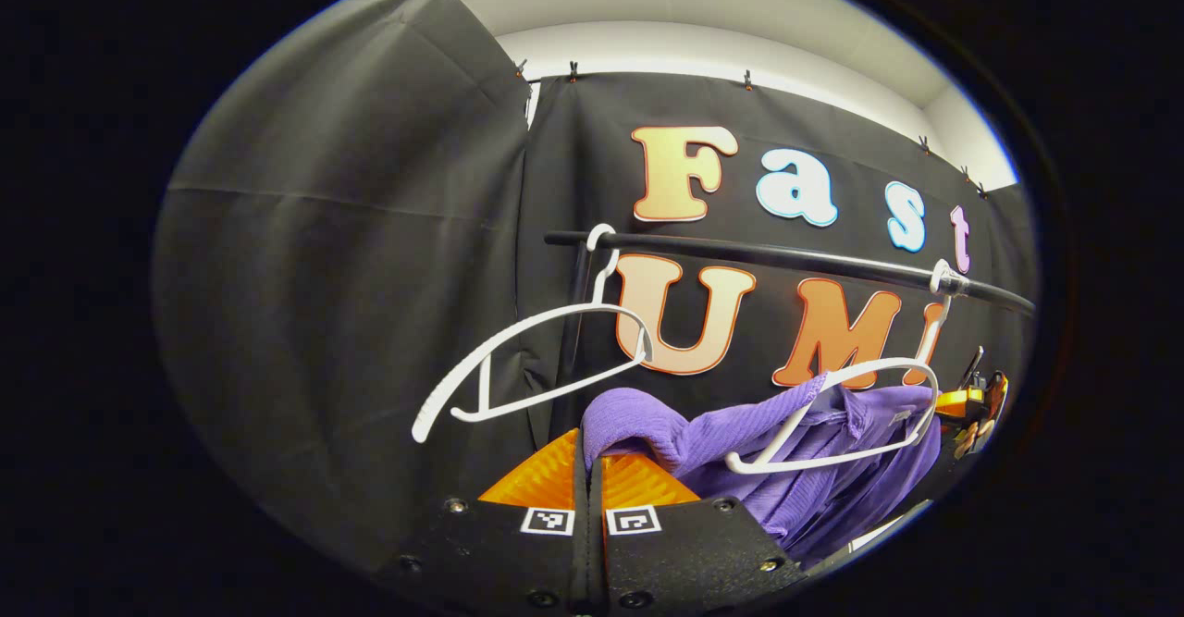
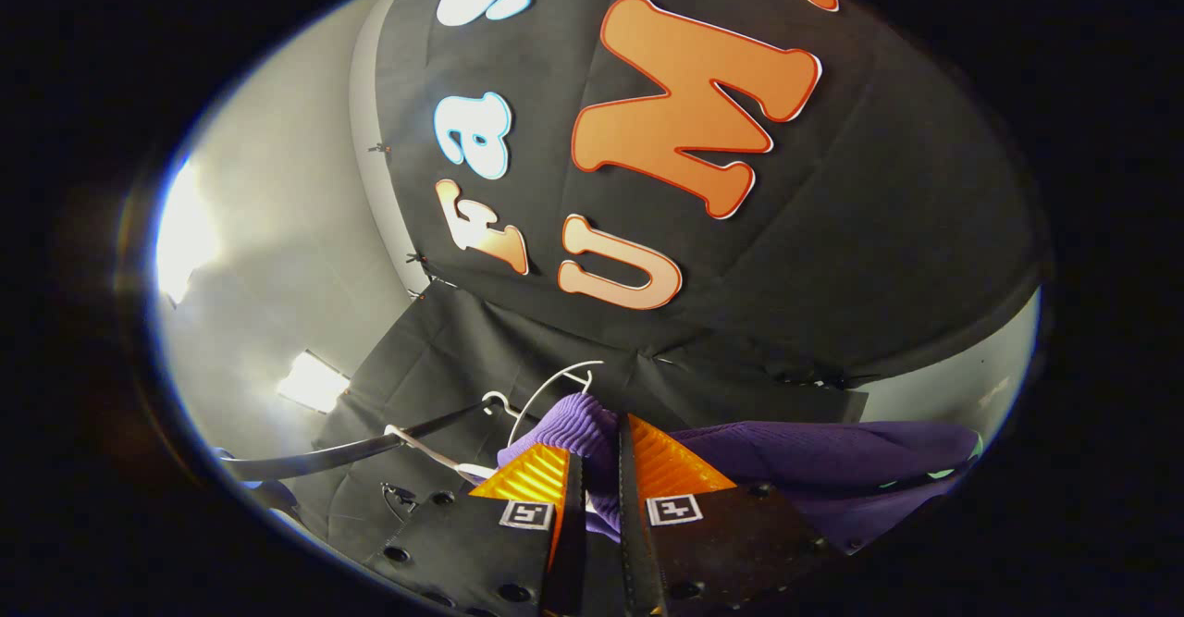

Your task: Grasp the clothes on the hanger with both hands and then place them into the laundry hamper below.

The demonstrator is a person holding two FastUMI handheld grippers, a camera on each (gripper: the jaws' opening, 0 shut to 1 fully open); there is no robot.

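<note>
Left hand-held gripper [image 1: 589,469]: orange ribbed fingers pinched on a fold of the purple knit garment [image 1: 814,469], which spreads forward and to its right, draped on the white plastic hanger [image 1: 837,413] under the black rail [image 1: 795,261]. Right hand-held gripper [image 2: 597,469]: fingers clamp purple cloth [image 2: 832,464] between them. Garment's long axis runs gripper to gripper; judged ready to lift off, then lower.
</note>
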